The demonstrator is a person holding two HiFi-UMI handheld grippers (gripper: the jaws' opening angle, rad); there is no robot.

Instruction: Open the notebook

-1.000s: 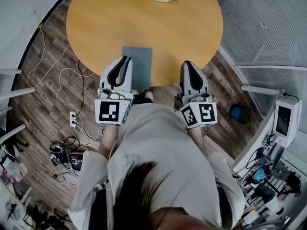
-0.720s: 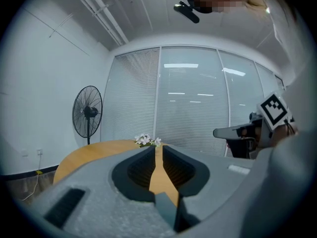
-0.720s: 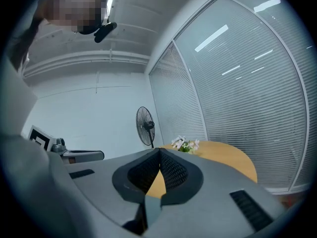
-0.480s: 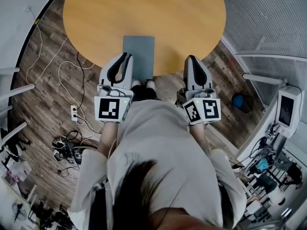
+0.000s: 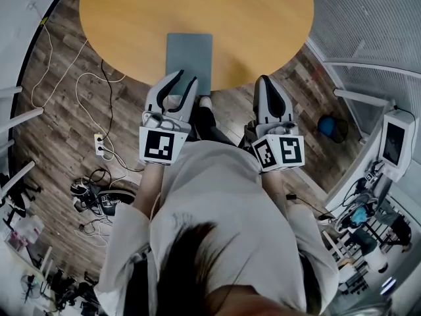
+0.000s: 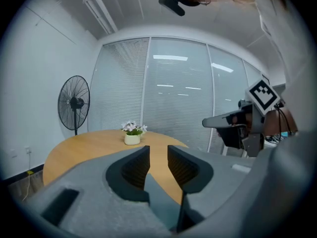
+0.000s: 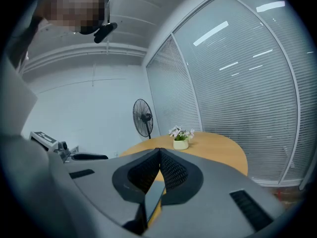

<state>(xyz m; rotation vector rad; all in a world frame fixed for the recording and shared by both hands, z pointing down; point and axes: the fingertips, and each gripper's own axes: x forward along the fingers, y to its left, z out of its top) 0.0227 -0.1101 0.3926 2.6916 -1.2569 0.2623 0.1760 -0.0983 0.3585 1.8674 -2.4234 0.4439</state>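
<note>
**Notebook.** The notebook (image 5: 189,54) lies closed and flat on the round wooden table (image 5: 197,5), at the edge nearest the person. Its short side runs along that edge. The cover shows as an even grey-blue.

**Left gripper.** The left gripper (image 5: 187,78) has just been opening its jaws, and they now stand clearly apart. In the head view its tips sit over the notebook's near left corner. In the left gripper view the cover shows through the gap, lower than the ribbed pads (image 6: 136,165). The pads press on nothing. Whether the tips touch the cover cannot be told.

**Right gripper.** The right gripper (image 5: 264,79) has its jaws closed tip to tip with nothing between them. It sits at the table edge, to the right of the notebook and apart from it.

**Markings.** Each marker cube (image 5: 162,146) carries black-and-white square code patterns. These are the only printed marks that can be made out.

**Surroundings.** A small flower pot (image 6: 132,139) stands farther back on the table. A standing fan (image 6: 74,103) is behind it.
</note>
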